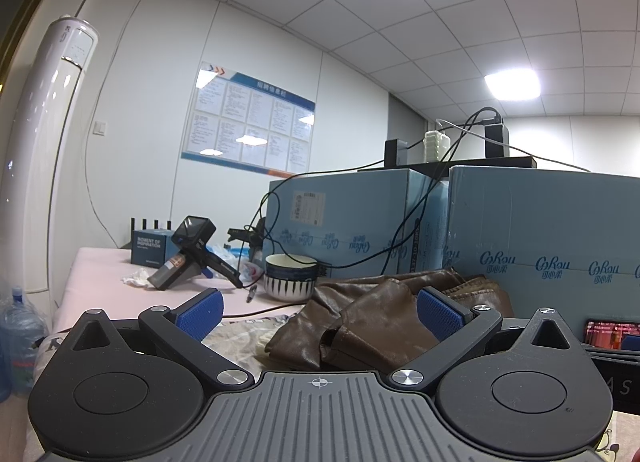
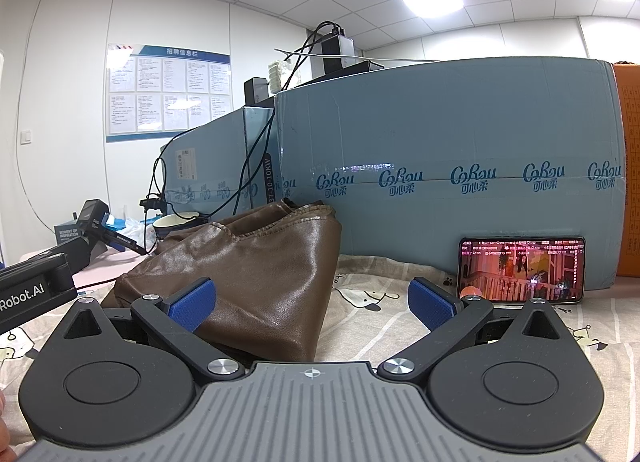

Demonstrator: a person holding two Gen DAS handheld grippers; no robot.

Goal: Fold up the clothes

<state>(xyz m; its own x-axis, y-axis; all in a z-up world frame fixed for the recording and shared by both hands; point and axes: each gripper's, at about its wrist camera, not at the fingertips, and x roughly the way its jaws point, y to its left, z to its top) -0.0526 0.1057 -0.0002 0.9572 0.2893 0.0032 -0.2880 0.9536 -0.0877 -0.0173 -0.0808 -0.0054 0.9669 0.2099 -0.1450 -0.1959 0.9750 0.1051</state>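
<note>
A brown leather-like garment (image 1: 360, 322) lies crumpled on a patterned cloth on the table; it also shows in the right wrist view (image 2: 256, 270) as a bunched heap. My left gripper (image 1: 318, 312) is open, low over the table, with the garment between and just beyond its blue pads (image 1: 200, 312). My right gripper (image 2: 312, 302) is open, with the garment's near corner at its left pad (image 2: 192, 300). Neither holds anything. The body of the left gripper (image 2: 32, 290) shows at the left edge of the right wrist view.
Large blue cardboard boxes (image 2: 460, 189) stand right behind the garment. A phone with a lit screen (image 2: 522, 270) leans against one. A striped bowl (image 1: 290, 276), a handheld scanner-like device (image 1: 188, 258), cables and a small box (image 1: 150, 248) sit on the pink table area at left.
</note>
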